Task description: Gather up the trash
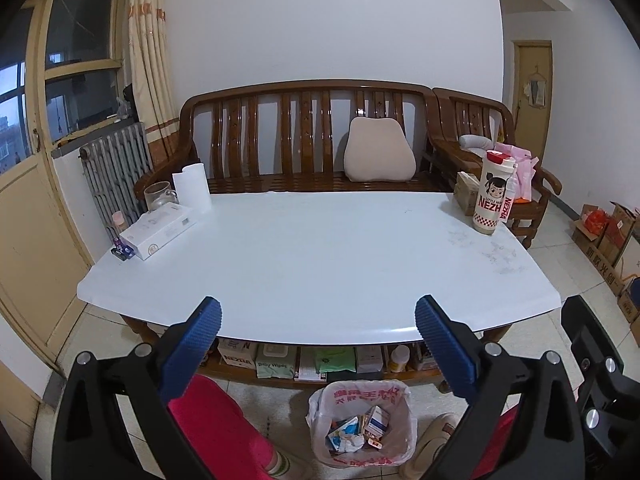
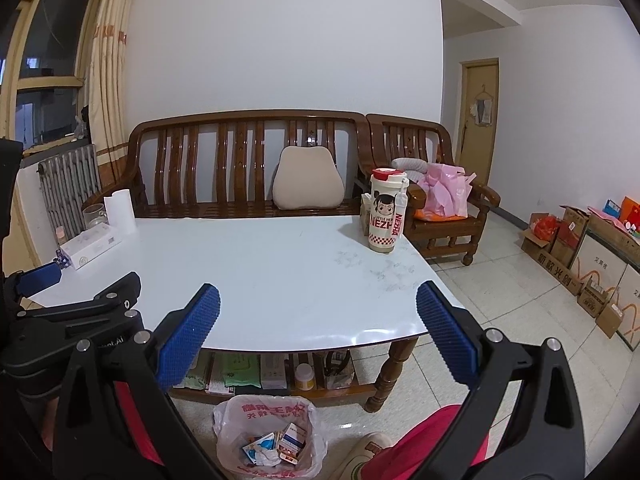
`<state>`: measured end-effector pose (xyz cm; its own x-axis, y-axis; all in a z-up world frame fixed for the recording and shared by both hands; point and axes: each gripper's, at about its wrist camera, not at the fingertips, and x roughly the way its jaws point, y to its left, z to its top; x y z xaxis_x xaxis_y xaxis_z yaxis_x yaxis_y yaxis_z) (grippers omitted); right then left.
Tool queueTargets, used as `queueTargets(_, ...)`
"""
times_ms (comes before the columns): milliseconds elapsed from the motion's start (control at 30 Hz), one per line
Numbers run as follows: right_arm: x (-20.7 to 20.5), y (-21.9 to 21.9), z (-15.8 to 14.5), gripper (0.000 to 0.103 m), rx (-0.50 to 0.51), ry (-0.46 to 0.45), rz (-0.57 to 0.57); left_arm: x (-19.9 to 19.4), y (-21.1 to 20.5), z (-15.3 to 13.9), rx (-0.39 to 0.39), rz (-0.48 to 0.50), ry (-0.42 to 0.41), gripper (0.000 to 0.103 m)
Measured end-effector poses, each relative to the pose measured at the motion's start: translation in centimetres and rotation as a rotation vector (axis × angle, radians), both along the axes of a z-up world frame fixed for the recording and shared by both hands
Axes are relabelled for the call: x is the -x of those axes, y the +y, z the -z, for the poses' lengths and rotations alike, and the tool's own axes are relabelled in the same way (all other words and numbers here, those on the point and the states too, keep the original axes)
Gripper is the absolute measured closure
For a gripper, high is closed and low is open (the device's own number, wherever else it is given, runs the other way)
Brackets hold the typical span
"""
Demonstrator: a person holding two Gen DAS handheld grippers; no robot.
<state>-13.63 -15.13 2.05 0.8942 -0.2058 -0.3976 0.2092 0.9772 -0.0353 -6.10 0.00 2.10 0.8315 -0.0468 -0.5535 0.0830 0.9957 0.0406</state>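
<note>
White tabletop fills the middle of the left wrist view, a broad surface [image 1: 320, 256] with a wooden bench behind it at twelve o'clock. The left tongs [image 1: 318, 322] are released, blue pads spread wide with nothing between them, held over the near edge. At six o'clock, on the floor below them, stands the trash bin [image 1: 362, 424], lined with a plastic bag and already holding small cartons and crumpled wrappers. No loose trash shows on the bare middle; what remains sits at the far corners: a white box [image 1: 160, 232] at ten o'clock, its long axis running toward the paper roll [image 1: 192, 188] behind it, and a printed tumbler [image 1: 490, 194] at two o'clock.

From the right wrist view, the same surface [image 2: 260, 272] stretches ahead, and the right tongs [image 2: 318, 320] are likewise released and empty. Here the trash bin [image 2: 268, 436] lies at six to seven o'clock, the tumbler [image 2: 386, 212] at one o'clock, the white box [image 2: 92, 246] far off at ten.

Judging from this, collection looks nearly complete; if the box counts as trash, the left tongs are nearer.
</note>
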Motion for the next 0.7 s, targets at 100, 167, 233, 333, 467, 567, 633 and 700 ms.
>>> queueTargets(100, 0.06, 0.06, -0.20, 0.007, 0.005, -0.005, 0.000, 0.11, 0.15, -0.17, 0.003, -0.004, -0.005, 0.008)
queueTargets(167, 0.08, 0.09, -0.18, 0.007, 0.004, -0.005, 0.000, 0.17, 0.19, -0.24, 0.004, -0.006, -0.007, 0.008)
queueTargets(233, 0.12, 0.16, -0.23, 0.007, 0.008, -0.005, 0.001, 0.21, 0.19, -0.19, 0.007, -0.005, -0.002, 0.008)
queueTargets(333, 0.20, 0.25, -0.36, 0.007, 0.012, -0.003, 0.003, 0.19, 0.23, -0.22, 0.011, -0.009, 0.003, 0.008)
queueTargets(467, 0.26, 0.26, -0.72, 0.007, 0.020, -0.005, 0.005, 0.13, 0.37, -0.28, 0.015, -0.010, 0.007, 0.008)
queueTargets(567, 0.17, 0.24, -0.97, 0.007, 0.028, -0.006, 0.005, 0.09, 0.46, -0.23, 0.019, -0.014, 0.011, 0.008)
queueTargets(633, 0.16, 0.28, -0.99, 0.007, 0.029, -0.005, 0.004, 0.10, 0.53, -0.16, 0.022, -0.017, 0.014, 0.008)
queueTargets(700, 0.03, 0.27, -1.04, 0.007, 0.031, -0.004, 0.000, 0.05, 0.53, -0.14, 0.023, -0.019, 0.016, 0.008)
